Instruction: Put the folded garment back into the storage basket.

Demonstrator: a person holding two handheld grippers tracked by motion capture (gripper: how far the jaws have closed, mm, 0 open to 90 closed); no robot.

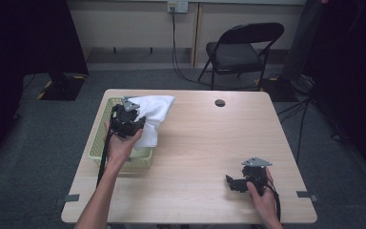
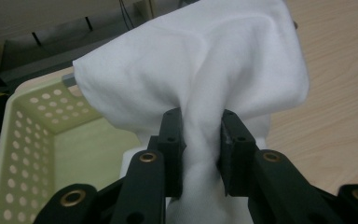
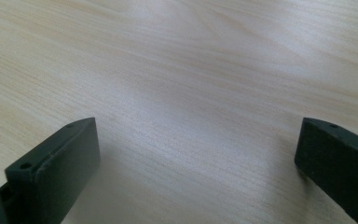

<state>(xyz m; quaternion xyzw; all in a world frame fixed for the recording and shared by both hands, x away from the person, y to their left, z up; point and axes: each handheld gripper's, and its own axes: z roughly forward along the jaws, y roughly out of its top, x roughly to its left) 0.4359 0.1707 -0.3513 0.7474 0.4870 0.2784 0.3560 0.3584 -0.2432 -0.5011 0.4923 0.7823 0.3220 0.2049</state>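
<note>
The pale wooden surface (image 1: 195, 143) carries a light green perforated basket (image 1: 100, 136) at its left edge; a small dark round hole (image 1: 219, 102) sits near the upper edge.

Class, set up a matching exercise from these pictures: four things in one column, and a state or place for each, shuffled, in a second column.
1. left gripper
2. right gripper
3. basket
4. folding chair

a. on the floor beyond the table
b. jaws wide apart over bare wood
c. at the table's left edge, pale green
d. pinching a white cloth

Pairs: 1-d, 2-b, 3-c, 4-a
</note>
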